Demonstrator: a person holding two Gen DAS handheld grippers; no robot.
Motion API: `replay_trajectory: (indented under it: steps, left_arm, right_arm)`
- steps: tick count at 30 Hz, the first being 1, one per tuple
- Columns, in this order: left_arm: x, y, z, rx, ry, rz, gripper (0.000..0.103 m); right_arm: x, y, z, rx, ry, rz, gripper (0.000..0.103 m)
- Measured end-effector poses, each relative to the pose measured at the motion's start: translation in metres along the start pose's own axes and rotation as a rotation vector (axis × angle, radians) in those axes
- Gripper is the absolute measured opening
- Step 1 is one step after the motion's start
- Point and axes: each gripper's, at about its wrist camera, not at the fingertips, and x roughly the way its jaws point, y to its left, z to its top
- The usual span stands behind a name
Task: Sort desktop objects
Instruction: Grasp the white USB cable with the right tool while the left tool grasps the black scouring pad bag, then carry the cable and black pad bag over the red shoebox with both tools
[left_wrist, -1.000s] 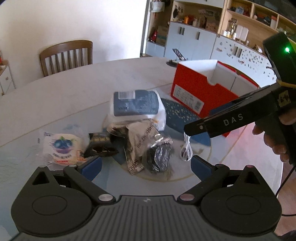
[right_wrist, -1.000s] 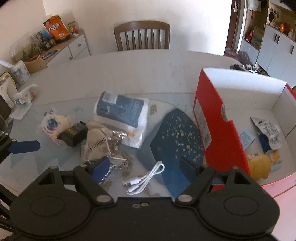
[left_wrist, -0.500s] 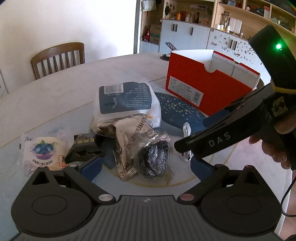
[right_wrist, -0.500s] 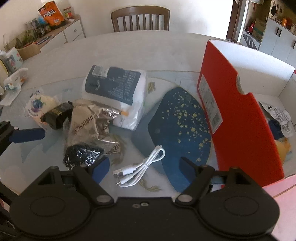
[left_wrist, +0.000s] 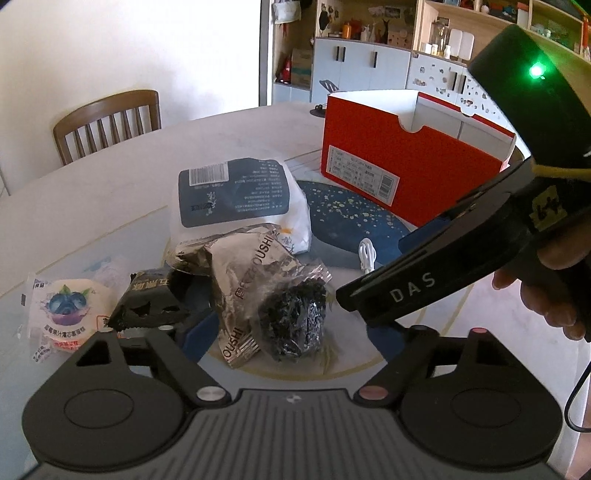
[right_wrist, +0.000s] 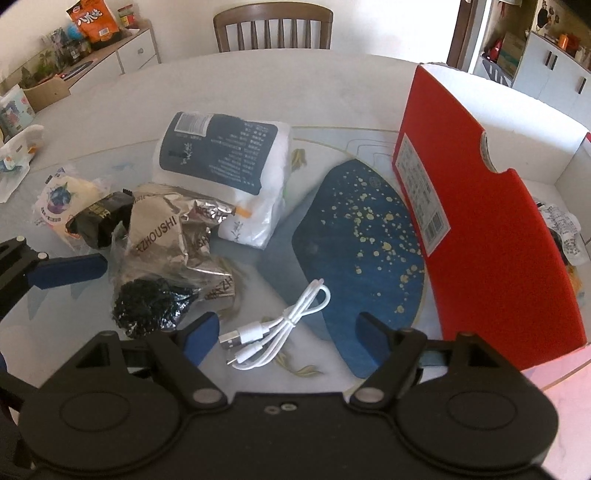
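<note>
White cable (right_wrist: 279, 331): one; perhaps four packets; left claw (left_wrist: 284, 338) closing, right claw (right_wrist: 286, 332) released.

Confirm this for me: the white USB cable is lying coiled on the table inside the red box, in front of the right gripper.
Not quite. The white USB cable lies coiled on the table outside the red box, to its left, beside the blue speckled mat. The right wrist view shows it in front of the right gripper.
</note>
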Motion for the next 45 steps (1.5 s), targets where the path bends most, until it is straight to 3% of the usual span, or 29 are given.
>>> replay_trajectory:
  steps: [9,13,18,22,26,34,45]
  left_arm:
    - [0.005,-0.005,-0.002,0.019,0.008,0.009,0.078]
    - [0.006,-0.005,-0.002,0.017,0.009,0.013,0.074]
    - [0.005,-0.003,-0.002,0.011,0.007,0.017,0.068]
    - [0.004,-0.001,-0.002,0.003,0.006,0.024,0.056]
    - [0.003,0.0,-0.002,-0.006,0.008,0.025,0.046]
    - [-0.001,0.003,-0.004,-0.028,0.017,0.01,0.033]
    - [-0.018,0.008,0.003,-0.084,-0.002,-0.025,0.03]
  right_arm:
    - [0.004,0.003,-0.004,0.01,0.015,-0.032,0.07]
    - [0.002,0.003,-0.003,0.005,0.014,-0.028,0.052]
    - [0.001,-0.002,-0.003,0.007,0.021,-0.028,0.043]
    - [0.0,-0.008,-0.004,0.016,0.025,-0.038,0.038]
    - [-0.001,-0.013,-0.006,0.026,0.025,-0.045,0.026]
    - [-0.008,-0.017,-0.008,0.036,0.014,-0.06,0.022]
    - [-0.022,-0.023,-0.006,0.065,-0.012,-0.051,0.022]
